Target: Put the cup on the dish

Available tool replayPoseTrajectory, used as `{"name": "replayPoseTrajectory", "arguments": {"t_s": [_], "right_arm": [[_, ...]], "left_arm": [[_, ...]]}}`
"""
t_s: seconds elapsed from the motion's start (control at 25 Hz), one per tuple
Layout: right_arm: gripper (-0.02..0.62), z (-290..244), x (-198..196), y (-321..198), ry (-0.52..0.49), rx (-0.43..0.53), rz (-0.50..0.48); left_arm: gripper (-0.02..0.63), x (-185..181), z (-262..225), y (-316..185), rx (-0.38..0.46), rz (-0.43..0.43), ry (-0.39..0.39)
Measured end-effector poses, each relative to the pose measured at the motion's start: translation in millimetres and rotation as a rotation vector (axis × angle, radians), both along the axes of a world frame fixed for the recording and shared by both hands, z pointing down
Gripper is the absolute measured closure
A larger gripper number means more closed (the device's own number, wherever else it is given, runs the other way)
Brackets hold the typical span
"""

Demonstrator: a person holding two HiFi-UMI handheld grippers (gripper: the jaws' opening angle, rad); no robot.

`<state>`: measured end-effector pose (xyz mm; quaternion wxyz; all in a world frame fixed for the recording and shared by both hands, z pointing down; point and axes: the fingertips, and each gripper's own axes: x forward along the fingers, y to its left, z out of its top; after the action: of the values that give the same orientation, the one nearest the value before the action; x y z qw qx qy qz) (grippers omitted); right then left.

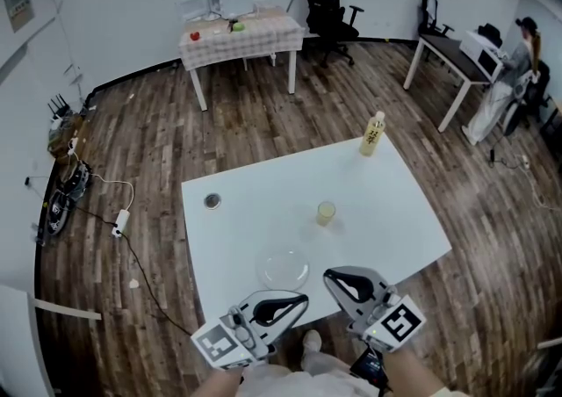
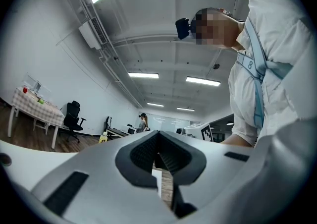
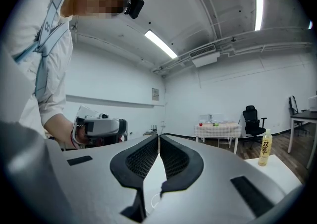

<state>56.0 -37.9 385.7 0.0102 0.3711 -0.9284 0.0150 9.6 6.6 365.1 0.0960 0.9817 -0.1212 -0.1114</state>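
We hold two grippers low over the near edge of a white table [image 1: 395,211]. The left gripper [image 1: 301,299] is clenched, pads pressed together with nothing between them. The right gripper [image 1: 331,277] is likewise closed and empty. Each carries a cube with black-and-white square markers.

Just ahead of the left gripper's tip lies the dish [image 1: 283,269], clear and shallow, hard to pick out against the table. Further ahead, beyond the dish and nearer the right gripper's line, stands the cup [image 1: 326,212], small, upright and pale yellow. It is apart from the dish and not yet moved.

We judge the cup light and thin-walled, probably smooth, so it could tip or slide under a nudge. The best hold seems to be across its sidewall at about mid-height, with the jaws opened first. The dish looks breakable, so a soft set-down suits it.

Well beyond the right gripper, at the table's far corner, stands a yellow bottle [image 1: 373,133]. Its label bears dark Chinese characters that we cannot read with certainty.
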Motion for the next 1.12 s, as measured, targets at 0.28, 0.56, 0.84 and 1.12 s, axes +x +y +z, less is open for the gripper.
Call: {"name": "replayPoseTrajectory", "arguments": {"t_s": [0.28, 0.56, 0.84, 1.12], "right_arm": [[0.56, 13.2, 7.7, -24.2, 0.008, -0.023, -0.002], [0.56, 29.9, 10.3, -46.0, 0.023, -0.049, 0.002], [0.56, 47.7, 16.2, -61.4, 0.039, -0.061, 0.001], [0.56, 60.0, 20.7, -77.5, 0.038, -0.081, 0.005]], "left_arm": [[0.604, 6.1, 13.2, -24.7, -0.01, -0.019, -0.021], [0.604, 2.6, 40.5, -61.8, -0.042, -0.091, -0.047], [0.604, -4.5, 48.5, -90.8, -0.028, -0.164, -0.033], [0.594, -2.8, 57.3, -105.3, -0.041, -0.17, -0.051]]}}
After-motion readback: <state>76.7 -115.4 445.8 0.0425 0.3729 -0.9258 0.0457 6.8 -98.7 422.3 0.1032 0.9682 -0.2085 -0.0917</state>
